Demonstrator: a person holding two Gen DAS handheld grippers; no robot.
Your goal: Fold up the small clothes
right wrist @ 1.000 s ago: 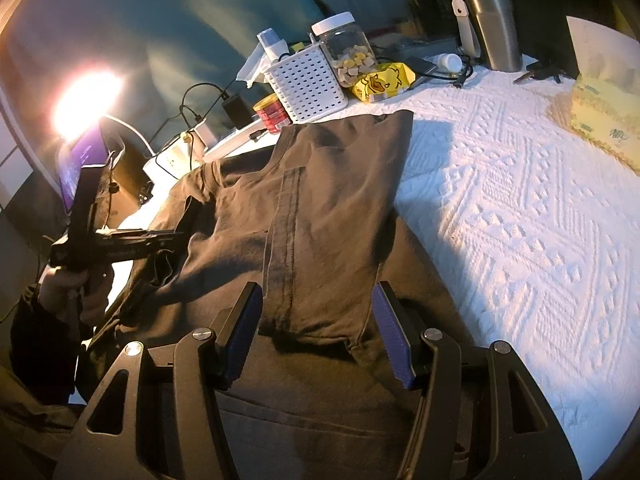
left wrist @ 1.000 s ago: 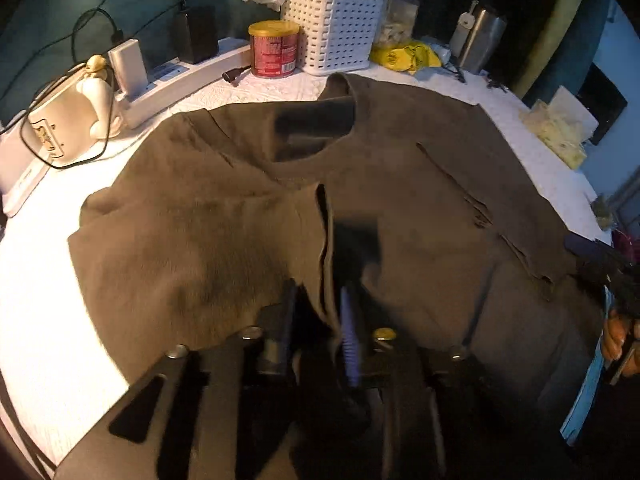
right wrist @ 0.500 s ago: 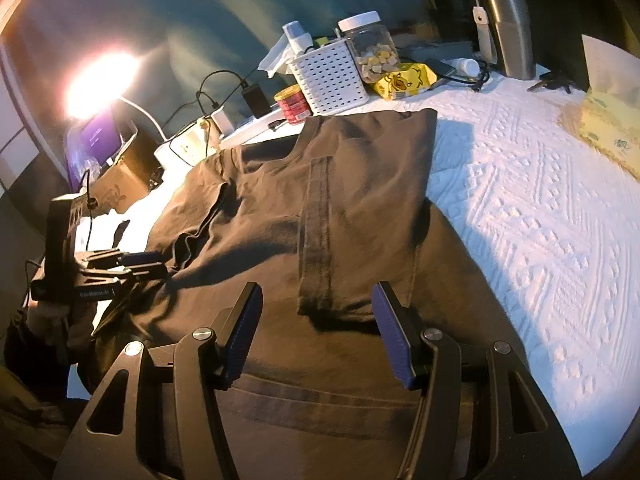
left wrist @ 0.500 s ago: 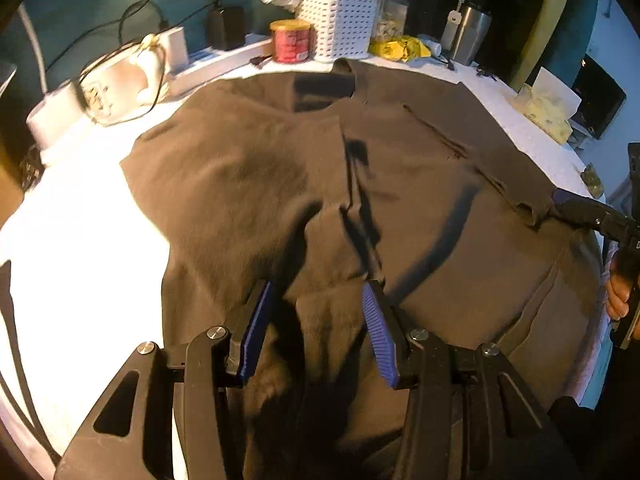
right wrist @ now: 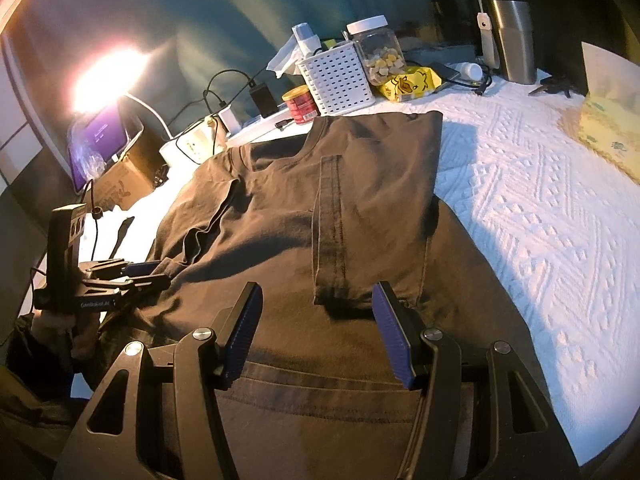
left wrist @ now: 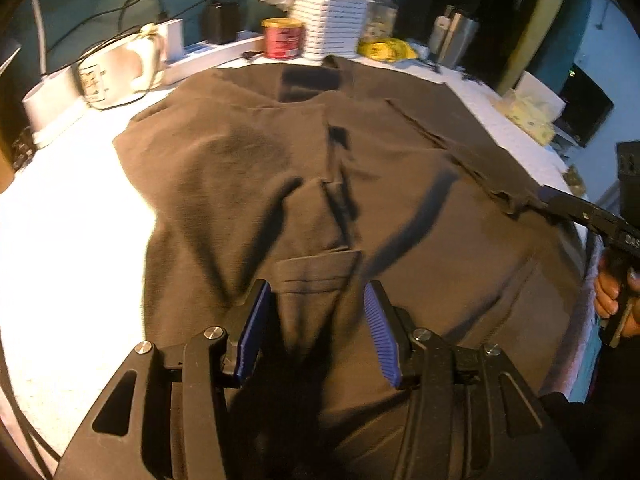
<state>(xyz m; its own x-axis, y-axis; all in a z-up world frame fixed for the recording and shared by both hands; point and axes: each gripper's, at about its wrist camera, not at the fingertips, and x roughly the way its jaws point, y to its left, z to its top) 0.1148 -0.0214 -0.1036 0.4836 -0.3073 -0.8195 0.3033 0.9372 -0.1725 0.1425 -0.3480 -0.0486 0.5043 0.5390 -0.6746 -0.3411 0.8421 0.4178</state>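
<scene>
Not much lettering to read. Lower left of the right wrist view, the left gripper (right wrist: 150, 274) carries small pale lettering along its body, too blurred to make out. The red can's (right wrist: 301, 105) label is illegible too.

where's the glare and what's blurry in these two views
Right wrist view: a bright lamp blows out the upper left, and the dark brown t-shirt stays fairly sharp. Left wrist view: the white textured cover is overexposed at left, and the white slotted basket and clutter behind are smeared.
</scene>
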